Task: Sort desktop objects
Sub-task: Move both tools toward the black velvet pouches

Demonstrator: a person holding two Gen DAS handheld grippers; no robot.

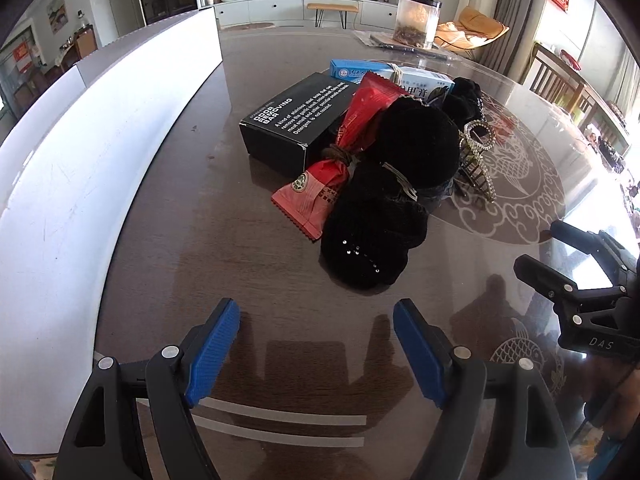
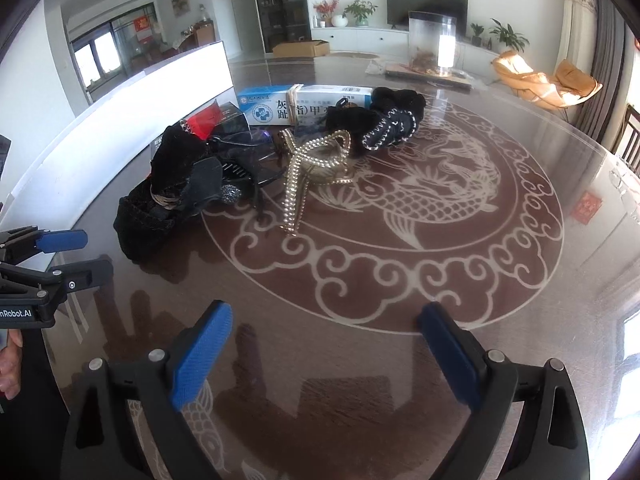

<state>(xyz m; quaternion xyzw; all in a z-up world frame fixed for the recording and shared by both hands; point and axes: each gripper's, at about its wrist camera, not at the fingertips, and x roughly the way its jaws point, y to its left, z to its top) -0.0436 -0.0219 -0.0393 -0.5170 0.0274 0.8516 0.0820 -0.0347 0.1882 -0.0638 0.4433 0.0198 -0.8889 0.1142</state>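
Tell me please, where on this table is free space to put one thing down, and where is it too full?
Bare table lies over the dragon pattern, right of the gold hair clip, and between both open grippers and the pile. A strip is also free between the white board and the black box. It is crowded around the black pouches, red packet and blue-white box.

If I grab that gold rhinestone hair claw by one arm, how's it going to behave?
The gold hair claw looks rigid, so it should lift in one piece rather than flop. Its studded, curved arms may slip or twist between the right gripper pads. It touches the dark clip beside it and may drag it along on the glossy table.
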